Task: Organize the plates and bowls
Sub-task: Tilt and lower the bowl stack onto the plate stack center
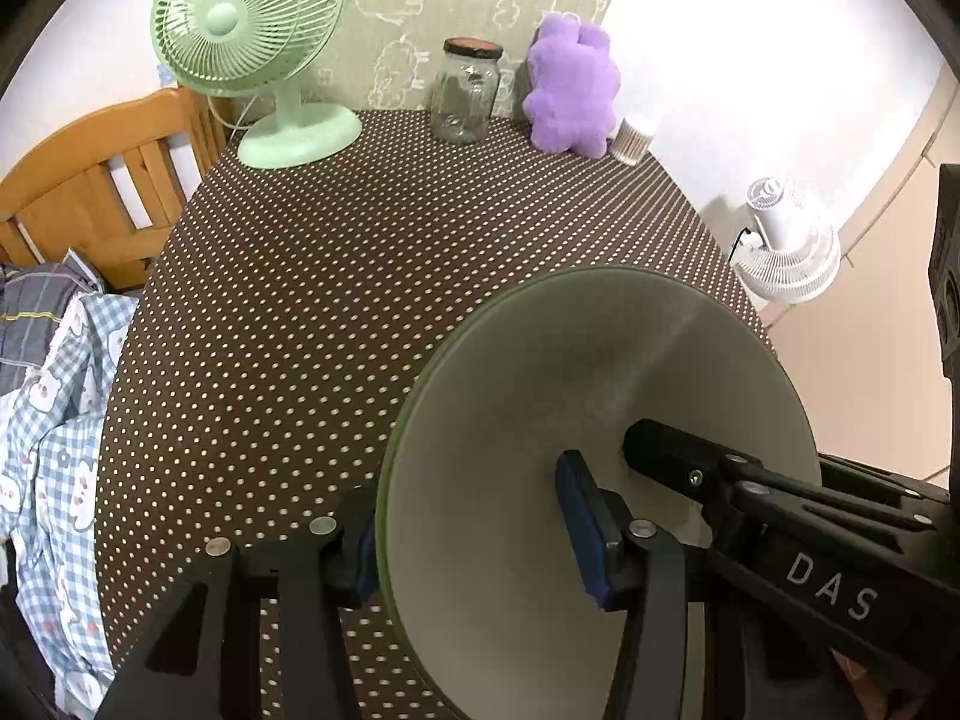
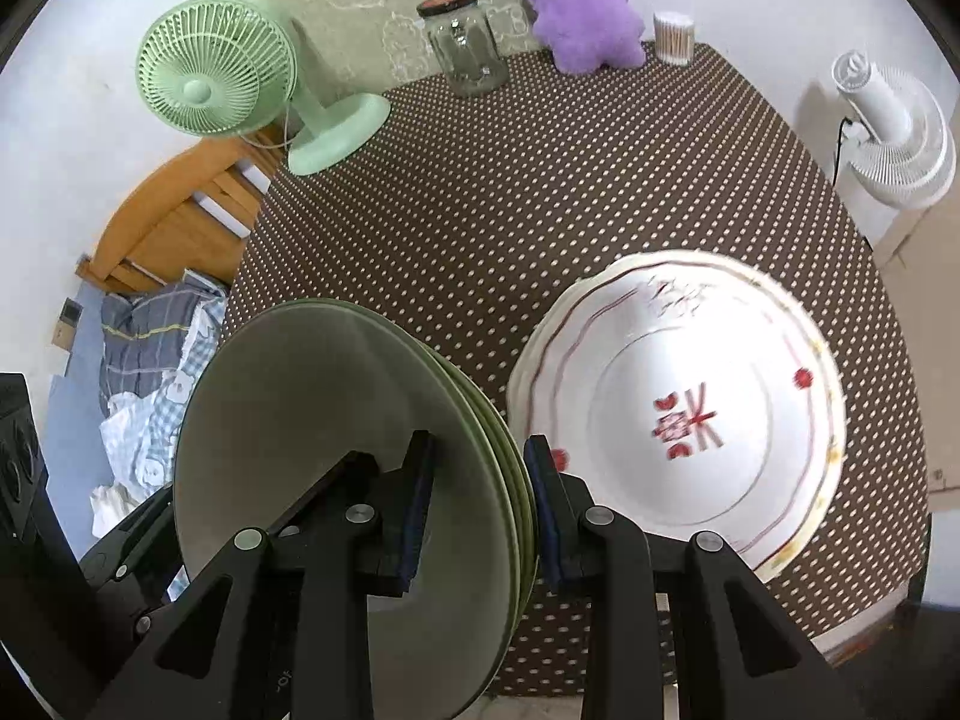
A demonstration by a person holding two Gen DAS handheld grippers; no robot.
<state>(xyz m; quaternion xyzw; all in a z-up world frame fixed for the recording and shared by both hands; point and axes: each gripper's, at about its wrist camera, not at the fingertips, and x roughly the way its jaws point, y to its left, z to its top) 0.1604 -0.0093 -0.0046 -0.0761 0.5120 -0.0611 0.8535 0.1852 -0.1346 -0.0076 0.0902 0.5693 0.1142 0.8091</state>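
Observation:
A stack of pale green plates (image 1: 600, 372) hangs tilted above the dotted tablecloth (image 1: 336, 276), held from two sides. My left gripper (image 1: 474, 540) is shut on its near rim, one blue pad above and one below. In the left wrist view a finger of the right gripper (image 1: 666, 450) lies on the top plate. My right gripper (image 2: 483, 510) is shut on the opposite rim of the green stack (image 2: 336, 420), where the layered edges show. A finger of the left gripper (image 2: 354, 471) reaches in from the lower left. White dishes with red marks (image 2: 690, 408) sit stacked on the table to the right.
At the table's far edge stand a green desk fan (image 1: 240, 30), a glass jar (image 1: 465, 90), a purple plush toy (image 1: 573, 90) and a cotton swab tub (image 1: 636, 138). A white fan (image 2: 894, 126) is beyond the right edge. A wooden bed frame (image 1: 102, 180) and bedding (image 1: 54, 420) lie to the left.

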